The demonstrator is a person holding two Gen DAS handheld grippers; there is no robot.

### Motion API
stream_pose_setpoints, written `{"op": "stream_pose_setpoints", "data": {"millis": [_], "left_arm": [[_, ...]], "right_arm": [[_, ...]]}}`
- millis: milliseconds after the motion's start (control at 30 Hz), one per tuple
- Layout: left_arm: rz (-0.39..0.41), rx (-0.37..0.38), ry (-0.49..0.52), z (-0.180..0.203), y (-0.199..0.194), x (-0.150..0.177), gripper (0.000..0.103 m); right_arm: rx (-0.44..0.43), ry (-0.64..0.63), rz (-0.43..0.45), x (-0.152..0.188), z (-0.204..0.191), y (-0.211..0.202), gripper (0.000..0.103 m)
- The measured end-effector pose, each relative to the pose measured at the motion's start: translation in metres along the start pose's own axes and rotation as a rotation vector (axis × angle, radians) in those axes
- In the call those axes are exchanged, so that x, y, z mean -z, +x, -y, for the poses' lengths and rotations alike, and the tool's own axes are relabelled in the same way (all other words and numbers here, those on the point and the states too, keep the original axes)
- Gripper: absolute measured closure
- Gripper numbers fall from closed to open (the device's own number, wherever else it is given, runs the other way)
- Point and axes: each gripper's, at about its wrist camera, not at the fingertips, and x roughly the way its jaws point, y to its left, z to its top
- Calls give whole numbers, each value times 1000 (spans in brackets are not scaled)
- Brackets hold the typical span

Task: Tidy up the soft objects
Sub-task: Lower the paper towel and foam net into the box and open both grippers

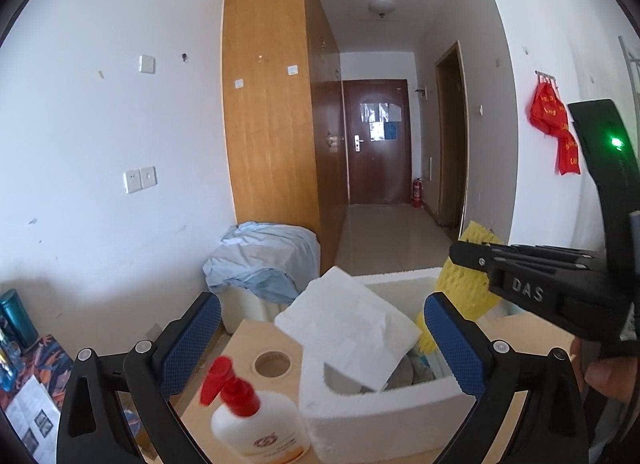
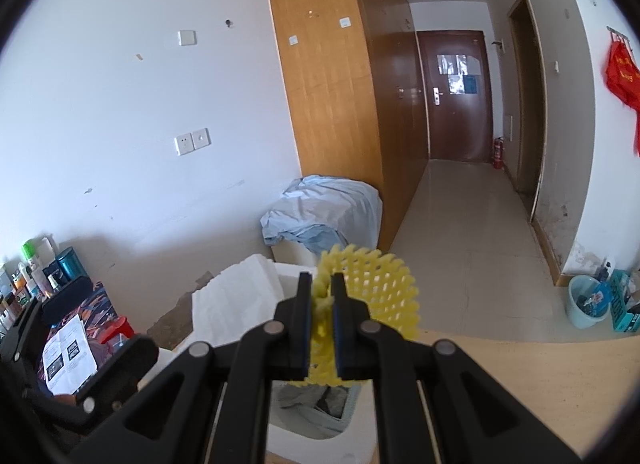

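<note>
My right gripper (image 2: pixel 321 296) is shut on a yellow foam mesh sleeve (image 2: pixel 372 288) and holds it above the white foam box (image 2: pixel 320 448). In the left wrist view the right gripper (image 1: pixel 460 254) and the sleeve (image 1: pixel 464 288) hang over the box's far right corner. The white foam box (image 1: pixel 376 412) stands on the wooden table and holds grey cloth (image 1: pixel 404 374). A folded white foam sheet (image 1: pixel 348 320) leans across the box's left rim. My left gripper (image 1: pixel 320 316) is open and empty in front of the box.
A white lotion bottle with a red pump (image 1: pixel 256 424) stands left of the box, by a round hole in the table (image 1: pixel 273 363). A blue cloth covers a bin (image 1: pixel 264 264) on the floor. Bottles and a patterned surface (image 2: pixel 76 328) lie at left.
</note>
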Motion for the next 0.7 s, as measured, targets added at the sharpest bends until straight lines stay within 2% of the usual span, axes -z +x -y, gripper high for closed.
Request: {"op": "stream_pose_setpoints", "data": {"millis": [267, 367, 400, 433, 467, 500, 533, 600, 700], "left_arm": [[-6, -9, -45, -13, -5, 8, 1], [-7, -5, -55, -15, -4, 8, 1], [-7, -5, -56, -16, -4, 8, 1], [-7, -5, -57, -17, -4, 8, 1], [-8, -7, -58, -17, -5, 8, 1], [-9, -8, -57, -17, -5, 9, 1], [-9, -5, -59, -17, -6, 9, 1], [-12, -4, -62, -18, -6, 9, 1], [-19, 0, -59, -19, -3, 10, 1]], "right_arm": [[-25, -23, -45, 1, -11, 19, 91], [-34, -24, -63, 1, -11, 26, 83], [-28, -30, -65, 0, -12, 27, 73], [-20, -32, -66, 0, -13, 29, 58], [-17, -34, -61, 1, -14, 28, 49], [-12, -36, -53, 1, -15, 26, 36], [-2, -40, -42, 0, -16, 24, 28], [9, -47, -27, 0, -18, 21, 23], [6, -57, -40, 1, -19, 21, 21]]}}
